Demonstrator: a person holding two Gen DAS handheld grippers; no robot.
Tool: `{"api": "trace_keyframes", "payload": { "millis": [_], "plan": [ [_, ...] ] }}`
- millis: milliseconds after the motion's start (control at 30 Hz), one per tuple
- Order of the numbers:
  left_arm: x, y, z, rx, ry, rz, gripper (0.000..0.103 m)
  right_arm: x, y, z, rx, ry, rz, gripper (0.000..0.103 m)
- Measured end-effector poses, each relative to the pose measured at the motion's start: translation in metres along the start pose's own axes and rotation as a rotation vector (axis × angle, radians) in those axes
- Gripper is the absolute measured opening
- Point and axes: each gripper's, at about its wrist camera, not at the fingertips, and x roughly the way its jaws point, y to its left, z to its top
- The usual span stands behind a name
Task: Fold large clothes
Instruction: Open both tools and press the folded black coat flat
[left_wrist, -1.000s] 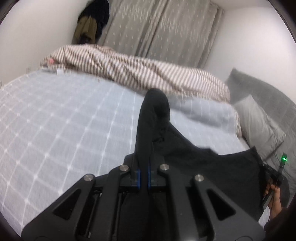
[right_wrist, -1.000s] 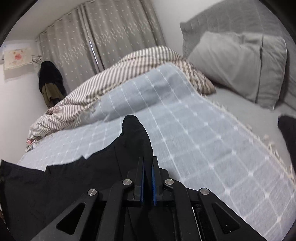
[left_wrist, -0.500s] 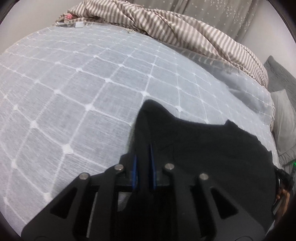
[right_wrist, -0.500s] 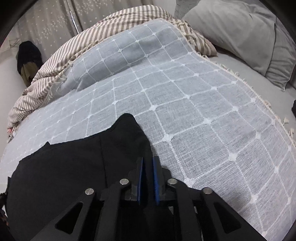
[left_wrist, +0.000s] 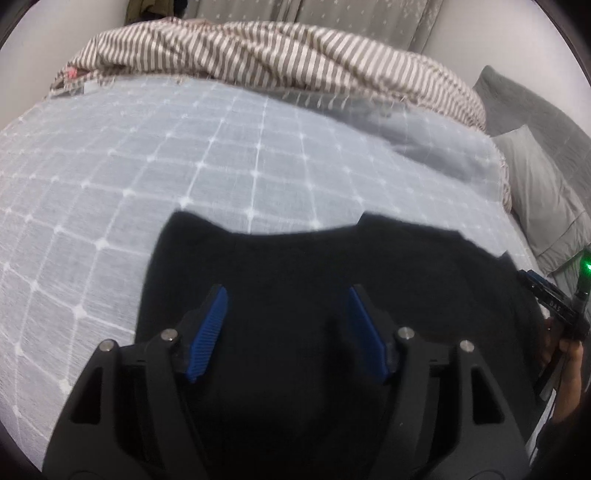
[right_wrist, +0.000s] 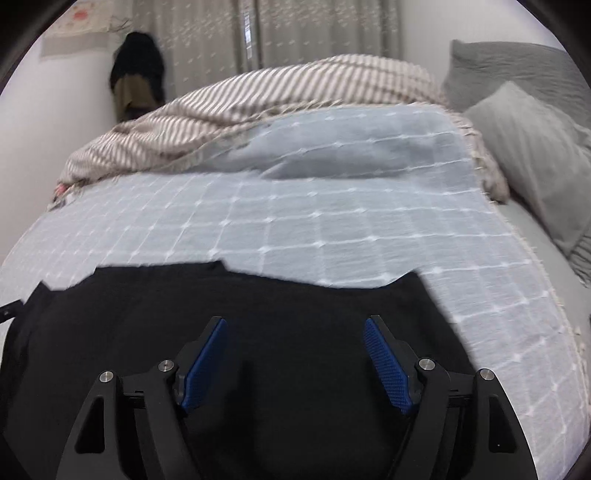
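Note:
A large black garment lies flat on the pale blue checked bedspread, its far edge running across both views. My left gripper hovers over its left part, jaws wide open and empty. My right gripper hovers over the garment's right part, jaws wide open and empty. The right gripper's body and the hand holding it show at the right edge of the left wrist view.
A brown-and-white striped duvet is bunched along the far side of the bed. Grey pillows lie at the right. Curtains hang behind, and dark clothes hang on the far wall.
Both grippers lowered the black garment onto the bedspread, then opened and let go of it. The garment now lies flat.

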Motion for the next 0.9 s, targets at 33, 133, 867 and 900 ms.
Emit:
{"api": "trace_keyframes", "payload": {
  "millis": [33, 133, 867, 900],
  "plan": [
    [0.004, 0.002, -0.002, -0.012, 0.015, 0.008, 0.068, 0.009, 0.000, -0.002, -0.017, 0.026, 0.001, 0.077],
    [0.013, 0.030, -0.011, -0.071, 0.043, 0.034, 0.068, 0.029, -0.023, -0.015, -0.004, 0.122, -0.021, 0.077],
    [-0.120, -0.012, -0.081, -0.119, -0.085, 0.018, 0.096, -0.122, -0.098, -0.072, 0.326, 0.015, -0.015, 0.081],
    [-0.126, -0.021, -0.088, -0.116, -0.092, 0.003, 0.102, -0.129, -0.084, -0.075, 0.302, 0.013, 0.001, 0.082]
  ]
}}
